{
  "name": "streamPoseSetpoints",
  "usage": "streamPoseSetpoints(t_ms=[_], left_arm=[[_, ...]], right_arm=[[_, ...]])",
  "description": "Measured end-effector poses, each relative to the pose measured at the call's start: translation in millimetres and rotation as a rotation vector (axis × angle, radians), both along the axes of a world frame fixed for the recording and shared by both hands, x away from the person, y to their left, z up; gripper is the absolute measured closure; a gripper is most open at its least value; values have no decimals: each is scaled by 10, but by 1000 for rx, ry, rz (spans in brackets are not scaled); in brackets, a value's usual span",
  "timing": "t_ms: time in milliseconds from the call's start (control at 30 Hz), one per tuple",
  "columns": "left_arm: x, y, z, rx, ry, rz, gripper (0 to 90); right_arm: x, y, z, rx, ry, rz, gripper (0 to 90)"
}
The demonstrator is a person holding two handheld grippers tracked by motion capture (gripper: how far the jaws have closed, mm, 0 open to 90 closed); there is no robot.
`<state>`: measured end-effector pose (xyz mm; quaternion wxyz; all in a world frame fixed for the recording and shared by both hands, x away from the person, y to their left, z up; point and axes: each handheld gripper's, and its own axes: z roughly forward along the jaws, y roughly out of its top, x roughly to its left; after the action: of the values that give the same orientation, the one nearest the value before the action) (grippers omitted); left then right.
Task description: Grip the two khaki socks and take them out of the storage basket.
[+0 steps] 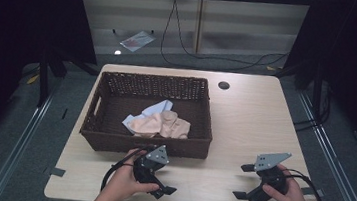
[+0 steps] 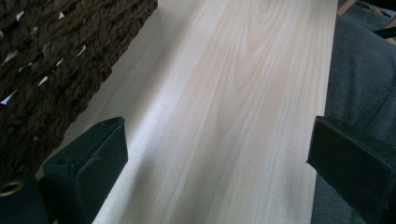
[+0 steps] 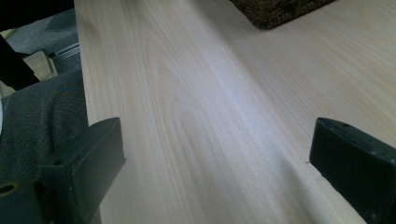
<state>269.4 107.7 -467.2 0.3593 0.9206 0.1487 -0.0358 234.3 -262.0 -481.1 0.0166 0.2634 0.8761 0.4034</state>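
One wicker basket (image 1: 116, 99) on the surface (image 1: 250, 118), holding two cloths: one peach (image 1: 164, 125), one pale blue (image 1: 153, 110). Two hand-held grippers: left hand-held gripper (image 1: 161, 176) and right hand-held gripper (image 1: 243, 181), both wide and empty.

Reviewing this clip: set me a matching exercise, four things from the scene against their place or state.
Things:
1. wicker basket
2. peach cloth
3. left gripper
4. round black hole

Places or states:
A. far edge of the table
B. lying inside the basket, over a light blue cloth
C. dark brown, on the table's left half
D. open, nothing between its fingers, near the basket's front wall

Pairs: 1-C, 2-B, 3-D, 4-A
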Motion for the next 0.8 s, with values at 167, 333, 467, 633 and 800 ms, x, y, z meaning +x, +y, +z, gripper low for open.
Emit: streamPoseSetpoints(t_ms=[167, 333, 467, 633, 800], left_arm=[[17, 8, 18, 3, -3, 0, 50], [16, 25, 74, 4, 10, 10, 60], [31, 34, 113, 9, 8, 2, 62], [57, 51, 136, 31, 35, -6, 64], [72, 63, 135, 84, 45, -20, 64]], right_arm=[[12, -8, -1, 1, -6, -16, 28], [9, -8, 0, 2, -7, -17, 28], [5, -8, 5, 4, -8, -18, 28], [6, -9, 6, 6, -7, -16, 27], [4, -9, 7, 4, -4, -11, 27]])
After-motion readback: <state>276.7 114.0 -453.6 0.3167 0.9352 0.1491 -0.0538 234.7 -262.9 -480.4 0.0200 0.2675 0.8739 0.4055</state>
